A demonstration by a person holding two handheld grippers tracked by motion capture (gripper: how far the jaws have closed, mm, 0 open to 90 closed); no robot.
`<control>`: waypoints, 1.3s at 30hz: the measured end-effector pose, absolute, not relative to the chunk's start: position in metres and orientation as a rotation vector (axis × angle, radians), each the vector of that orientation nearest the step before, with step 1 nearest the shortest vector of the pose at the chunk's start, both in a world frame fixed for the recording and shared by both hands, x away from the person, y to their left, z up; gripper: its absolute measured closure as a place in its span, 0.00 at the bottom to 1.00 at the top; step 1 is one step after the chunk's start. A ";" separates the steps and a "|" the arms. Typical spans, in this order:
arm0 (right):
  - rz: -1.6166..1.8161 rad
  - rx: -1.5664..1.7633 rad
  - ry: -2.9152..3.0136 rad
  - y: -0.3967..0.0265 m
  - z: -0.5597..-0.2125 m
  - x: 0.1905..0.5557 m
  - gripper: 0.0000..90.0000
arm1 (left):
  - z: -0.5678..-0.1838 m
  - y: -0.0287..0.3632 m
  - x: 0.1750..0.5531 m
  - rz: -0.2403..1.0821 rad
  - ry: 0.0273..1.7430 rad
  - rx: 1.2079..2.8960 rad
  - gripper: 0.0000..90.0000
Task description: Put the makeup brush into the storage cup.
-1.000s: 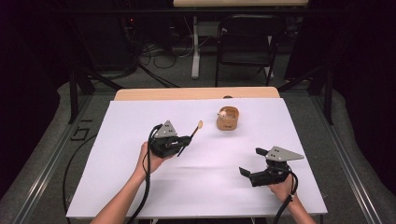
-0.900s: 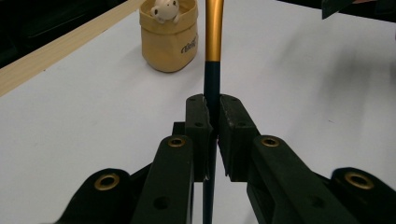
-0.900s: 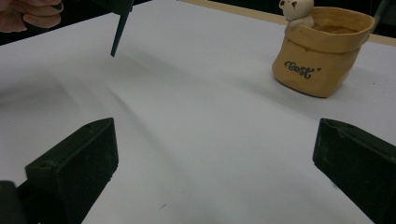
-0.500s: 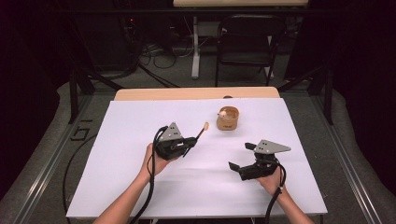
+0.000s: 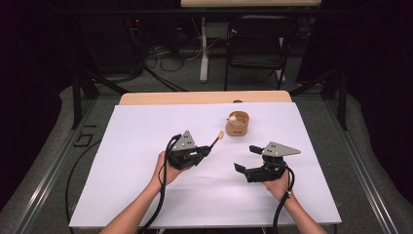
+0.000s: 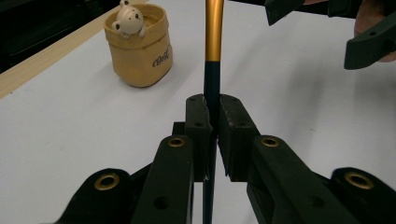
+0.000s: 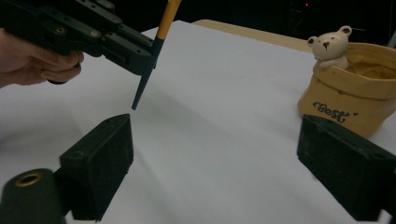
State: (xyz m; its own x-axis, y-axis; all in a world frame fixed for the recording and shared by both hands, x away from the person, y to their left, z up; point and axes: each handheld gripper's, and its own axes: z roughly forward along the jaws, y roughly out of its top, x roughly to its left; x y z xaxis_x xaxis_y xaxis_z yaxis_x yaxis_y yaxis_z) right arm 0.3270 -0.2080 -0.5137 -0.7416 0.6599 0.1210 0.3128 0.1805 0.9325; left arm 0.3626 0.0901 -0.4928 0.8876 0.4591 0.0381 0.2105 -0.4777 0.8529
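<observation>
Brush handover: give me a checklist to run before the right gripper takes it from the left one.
1. Left gripper clamped on the brush: ok, both jaws press the dark handle.
2. Right gripper open to receive: ok, jaws stand wide apart with nothing between them.
3. Free handle to grab: ok, the dark pointed end sticks out below the left jaws, off the table.
4. Right gripper aligned with that end: not ok, the tip sits above its near jaw, not between them.
5. Bear pot out of the path: ok, it stands beyond both grippers.
6. Bristle condition: cannot tell.
</observation>
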 end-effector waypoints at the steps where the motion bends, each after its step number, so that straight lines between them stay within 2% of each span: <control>1: 1.585 0.925 2.151 -0.207 -0.513 0.327 0.16 | -0.493 0.089 0.362 0.318 0.482 2.082 0.92; 13: 1.631 0.892 2.150 -0.186 -0.507 0.334 0.54 | -0.499 0.079 0.360 0.310 0.455 2.104 0.92; 20: 1.652 0.875 2.154 -0.173 -0.503 0.338 0.65 | -0.504 0.073 0.357 0.309 0.441 2.102 0.92; 32: 1.665 0.889 2.130 -0.164 -0.503 0.344 0.78 | -0.505 0.068 0.353 0.311 0.422 2.095 0.92; 39: 1.716 0.884 2.126 -0.164 -0.503 0.341 0.91 | -0.507 0.065 0.352 0.318 0.428 2.080 0.92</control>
State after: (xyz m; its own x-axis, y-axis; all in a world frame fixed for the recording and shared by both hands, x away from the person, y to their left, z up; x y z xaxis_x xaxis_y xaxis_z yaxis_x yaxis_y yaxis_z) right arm 0.3414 -0.1643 -0.5028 -0.7775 0.6071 0.1638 0.2882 0.1125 0.9509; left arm 0.3518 0.0654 -0.5069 0.9048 0.4223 0.0544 0.1741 -0.4835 0.8579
